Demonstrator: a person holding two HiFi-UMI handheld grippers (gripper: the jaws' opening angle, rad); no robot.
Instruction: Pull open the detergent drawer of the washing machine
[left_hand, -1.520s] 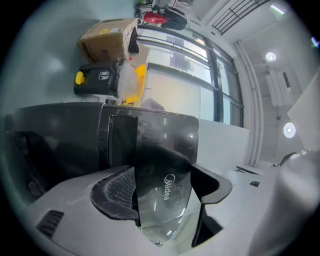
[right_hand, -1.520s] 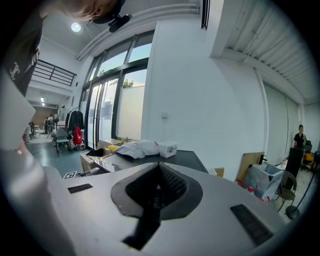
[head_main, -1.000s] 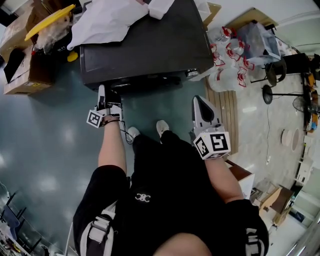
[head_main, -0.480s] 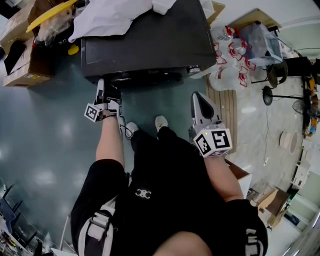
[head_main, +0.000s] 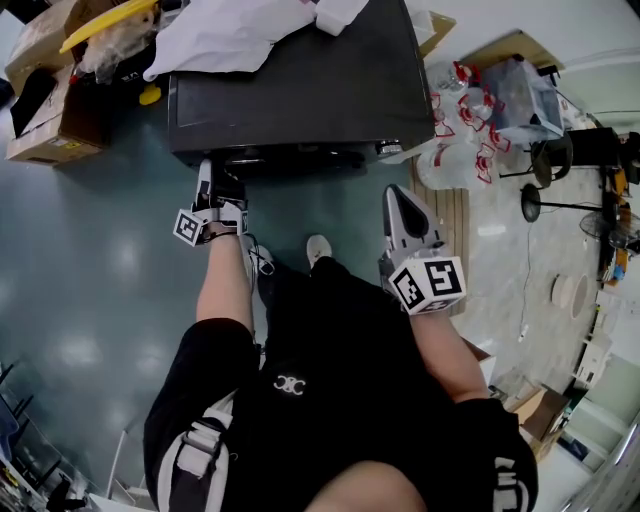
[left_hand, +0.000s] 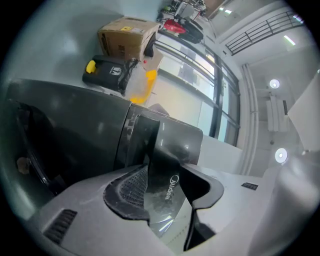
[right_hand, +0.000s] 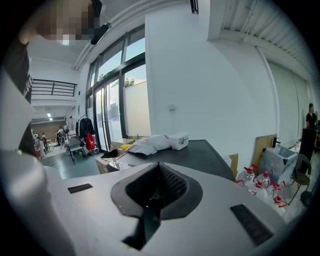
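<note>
In the head view, the washer (head_main: 300, 90) stands just ahead of your feet. Your left gripper (head_main: 213, 195) is at its front top-left corner, where the drawer (left_hand: 167, 150) sits, though this view barely shows it. Your right gripper (head_main: 405, 225) hangs apart from the machine, over the floor. A white cloth (head_main: 240, 35) and a small white box (head_main: 335, 15) lie on the washer's lid. Cardboard boxes (head_main: 45, 130) stand to its left, their contents too jumbled to name, and to its right is a clear bin (head_main: 520, 85) beside some red-capped jugs (head_main: 460, 120). In the left gripper view, your jaws are closed on the drawer front, with the glossy dark panel and its brand print pinched between the pads. Judge it rigid, light plastic, but slick: pinch deep on the panel's edge and pull straight along its slide, since a sideways tug would likely bind it or slip off. Its compartments are out of sight, so you can't tell what is in them. In the right gripper view, the jaws are together with nothing between them, and the washer lid lies beyond.
</note>
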